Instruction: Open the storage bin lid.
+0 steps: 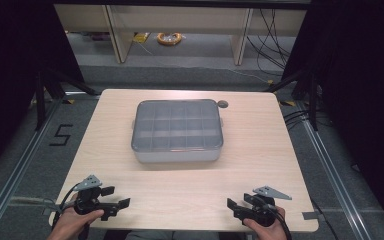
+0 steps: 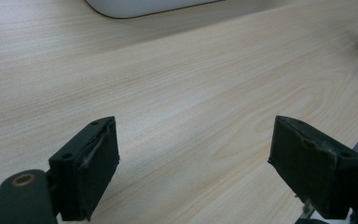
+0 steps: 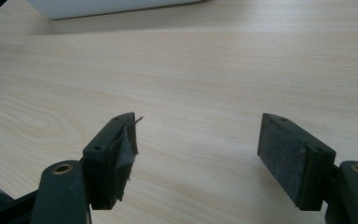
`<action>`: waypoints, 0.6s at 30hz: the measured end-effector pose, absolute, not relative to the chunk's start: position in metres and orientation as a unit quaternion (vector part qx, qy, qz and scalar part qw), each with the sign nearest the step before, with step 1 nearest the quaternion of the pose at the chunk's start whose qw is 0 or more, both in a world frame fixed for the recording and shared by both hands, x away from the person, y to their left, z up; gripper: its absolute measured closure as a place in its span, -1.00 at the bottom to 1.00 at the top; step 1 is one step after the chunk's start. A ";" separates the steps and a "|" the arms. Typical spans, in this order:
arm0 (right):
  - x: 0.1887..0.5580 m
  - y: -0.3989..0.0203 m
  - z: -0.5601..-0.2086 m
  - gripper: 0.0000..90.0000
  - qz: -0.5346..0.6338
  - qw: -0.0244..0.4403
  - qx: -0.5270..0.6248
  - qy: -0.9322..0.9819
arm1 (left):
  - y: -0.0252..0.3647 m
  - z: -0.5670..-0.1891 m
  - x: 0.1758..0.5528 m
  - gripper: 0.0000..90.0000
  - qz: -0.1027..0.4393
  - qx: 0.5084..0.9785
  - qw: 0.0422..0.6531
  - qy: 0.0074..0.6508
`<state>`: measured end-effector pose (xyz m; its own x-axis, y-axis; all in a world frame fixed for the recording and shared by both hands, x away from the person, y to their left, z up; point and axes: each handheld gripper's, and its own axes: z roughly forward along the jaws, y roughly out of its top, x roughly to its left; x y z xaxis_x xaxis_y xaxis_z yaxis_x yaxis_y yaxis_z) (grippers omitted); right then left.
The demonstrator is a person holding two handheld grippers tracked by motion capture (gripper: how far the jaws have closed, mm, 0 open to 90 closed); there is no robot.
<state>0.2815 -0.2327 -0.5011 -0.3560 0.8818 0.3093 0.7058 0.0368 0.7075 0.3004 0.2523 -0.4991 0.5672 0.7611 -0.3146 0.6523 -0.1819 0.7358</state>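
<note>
Grippers, left gripper [image 1: 114,197] and right gripper [image 1: 236,206], gape near table [image 1: 190,190] edge, box [image 1: 177,131] well apart.

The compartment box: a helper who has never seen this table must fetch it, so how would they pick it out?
Find the light wooden table. At its middle, slightly toward the far edge, sits the compartment box: a pale, rounded rectangular case under a clear grey lid showing a grid of dividers. Only a small dark round spot lies nearby.

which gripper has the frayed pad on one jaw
The right gripper: in its own view, torn pad material sticks out from the left-hand jaw. The left gripper pads look intact.
</note>
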 end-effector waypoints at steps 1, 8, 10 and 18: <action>0.282 -0.233 -0.501 -0.36 0.413 0.106 0.560 0.711 | 0.252 -0.499 0.300 -0.67 0.062 0.765 0.444 0.462; 0.282 -0.233 -0.502 -0.36 0.414 0.102 0.560 0.710 | 0.252 -0.500 0.301 -0.67 0.053 0.762 0.449 0.464; 0.282 -0.233 -0.502 -0.36 0.417 0.100 0.560 0.709 | 0.252 -0.500 0.301 -0.67 0.052 0.762 0.449 0.464; 0.283 -0.235 -0.501 -0.36 0.426 0.099 0.563 0.701 | 0.251 -0.499 0.301 -0.67 0.052 0.759 0.452 0.466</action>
<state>0.2832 -0.2349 -0.5007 -0.3462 0.8745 0.3397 0.7053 0.0038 0.7089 0.3007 0.2510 -0.4992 0.5603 0.7541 -0.3427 0.6599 -0.1563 0.7350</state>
